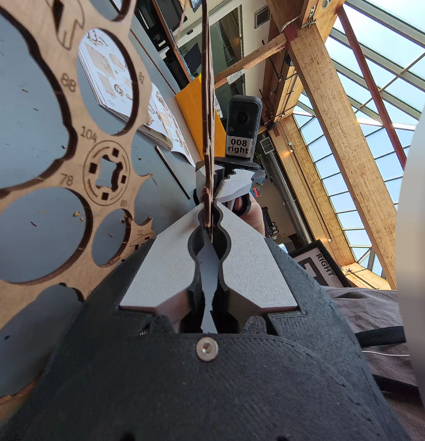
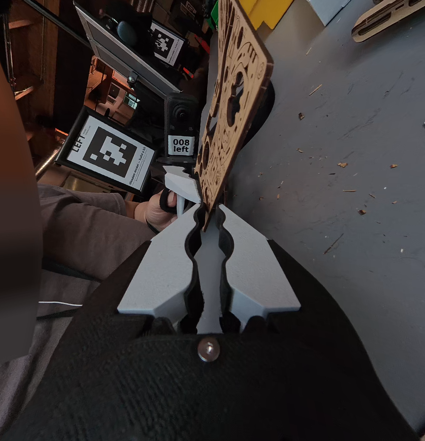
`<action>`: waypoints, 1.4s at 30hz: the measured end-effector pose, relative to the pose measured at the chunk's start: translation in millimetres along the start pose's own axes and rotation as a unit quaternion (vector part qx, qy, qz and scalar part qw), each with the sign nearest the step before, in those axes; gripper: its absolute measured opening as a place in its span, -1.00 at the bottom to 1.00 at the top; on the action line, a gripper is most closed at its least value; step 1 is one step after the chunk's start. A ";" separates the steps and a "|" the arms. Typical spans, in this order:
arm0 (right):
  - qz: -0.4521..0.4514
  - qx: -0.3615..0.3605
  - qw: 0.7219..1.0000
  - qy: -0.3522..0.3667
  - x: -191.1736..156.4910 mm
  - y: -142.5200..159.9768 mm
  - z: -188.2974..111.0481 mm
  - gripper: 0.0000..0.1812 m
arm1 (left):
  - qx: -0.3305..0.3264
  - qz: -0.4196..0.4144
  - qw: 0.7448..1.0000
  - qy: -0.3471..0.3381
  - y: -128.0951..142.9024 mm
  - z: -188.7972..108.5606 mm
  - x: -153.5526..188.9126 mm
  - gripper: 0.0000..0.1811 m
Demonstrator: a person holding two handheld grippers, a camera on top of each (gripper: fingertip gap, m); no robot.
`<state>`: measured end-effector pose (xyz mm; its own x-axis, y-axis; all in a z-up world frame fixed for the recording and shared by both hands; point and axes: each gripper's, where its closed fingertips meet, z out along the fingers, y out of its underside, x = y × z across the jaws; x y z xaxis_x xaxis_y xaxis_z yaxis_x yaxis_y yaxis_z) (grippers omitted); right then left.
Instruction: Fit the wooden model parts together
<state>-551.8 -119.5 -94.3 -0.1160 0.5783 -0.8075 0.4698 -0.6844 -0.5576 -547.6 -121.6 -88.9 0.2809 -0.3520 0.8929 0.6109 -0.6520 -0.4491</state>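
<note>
A thin laser-cut wooden parts sheet (image 2: 233, 114) with many small cut-outs is held upright over the grey table (image 2: 338, 155). In the left wrist view the sheet (image 1: 208, 95) shows edge-on. My right gripper (image 2: 210, 210) is shut on its near corner. My left gripper (image 1: 209, 211) is shut on the same end from the opposite side. The two grippers face each other, tips almost touching. The right gripper also shows in the left wrist view (image 1: 212, 193), and the left gripper in the right wrist view (image 2: 199, 191).
A large wooden sheet with round holes (image 1: 63, 171) lies at the left, an open instruction booklet (image 1: 144, 112) and a yellow object (image 1: 194, 112) behind it. Another wooden piece (image 2: 385, 21) lies far right. Wood chips litter the table. A person's sleeve (image 2: 87, 226) is close by. Only a small space, under 4 cm, lies between the two pairs of fingers. The wooden piece (image 2: 385, 21) sits 15 centimetres or so from the ends of my right fingers.
</note>
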 end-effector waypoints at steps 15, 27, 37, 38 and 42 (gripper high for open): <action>0.069 0.077 0.994 -0.043 -6.7 -3.5 2.4 -0.97 | 0.019 0.033 0.999 -0.002 -3.7 -0.8 3.5 -1.00; 0.066 0.135 0.988 -0.041 -12.2 1.1 10.5 -0.98 | 0.040 0.029 0.999 0.010 -10.8 -3.6 5.5 -0.99; 0.028 0.151 0.988 -0.024 -12.8 -1.4 7.6 -1.00 | 0.026 0.006 1.000 0.017 -6.6 -1.5 4.2 -0.95; 0.023 0.150 0.988 -0.017 -11.8 -1.2 8.1 -1.00 | 0.025 0.002 1.000 0.016 -6.7 -1.5 2.8 -0.95; 0.025 0.147 0.989 -0.008 -8.8 1.2 8.7 -1.00 | 0.019 0.021 1.000 -0.002 -4.3 -1.7 -0.7 -0.97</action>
<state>-557.8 -129.4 -89.6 -0.1139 0.5357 -0.8367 0.2011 -0.8123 -0.5475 -551.7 -119.7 -87.7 0.3106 -0.3752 0.8733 0.6267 -0.6100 -0.4850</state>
